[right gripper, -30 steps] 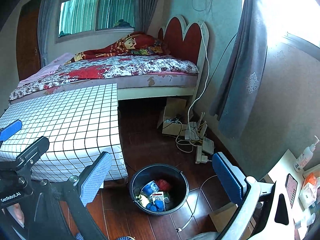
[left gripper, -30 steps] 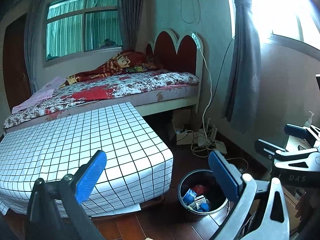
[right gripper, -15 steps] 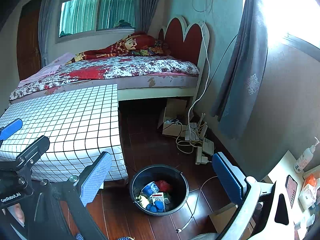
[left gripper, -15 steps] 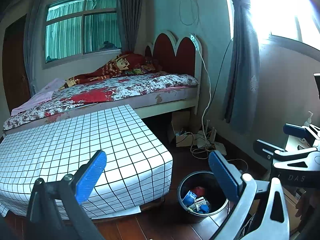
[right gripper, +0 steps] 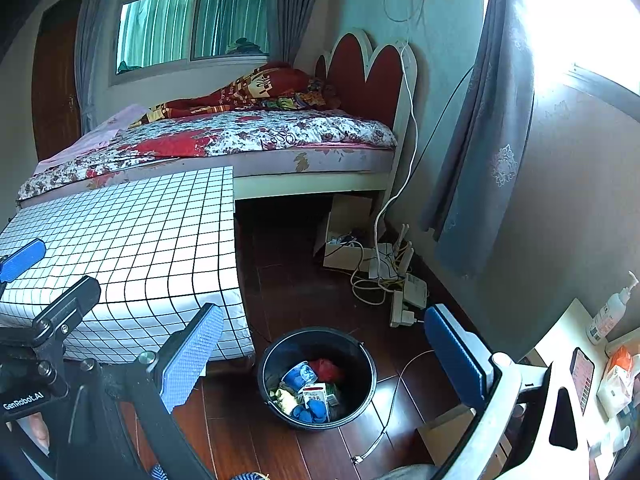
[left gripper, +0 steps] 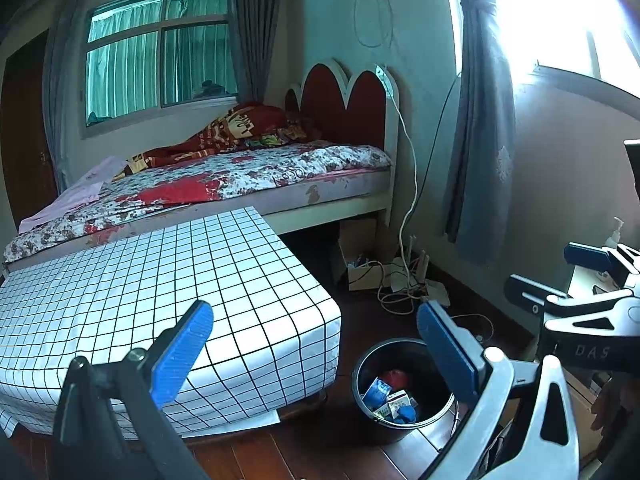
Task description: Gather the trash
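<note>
A black bucket (right gripper: 362, 364) stands on the dark wood floor, holding trash (right gripper: 310, 390): cartons, a blue cup, something red and a blue lump. The same bucket (left gripper: 362, 368) shows low right in the left wrist view, partly behind a finger. My left gripper (left gripper: 316, 346) is open and empty, held high above the floor. My right gripper (right gripper: 324, 354) is open too, nothing between its blue pads, hovering over the bucket. Each gripper appears at the edge of the other's view.
A low table under a white grid cloth (right gripper: 132, 248) stands left of the bucket, a bed (right gripper: 240, 140) behind it. Cables and a power strip (right gripper: 400, 292) lie by the wall. A desk corner with a pump bottle (right gripper: 610, 312) and a phone (right gripper: 582, 374) is at right.
Both views have drifted slightly; the left camera has tilted a little. Both grippers stay open and the bucket's contents are unchanged.
</note>
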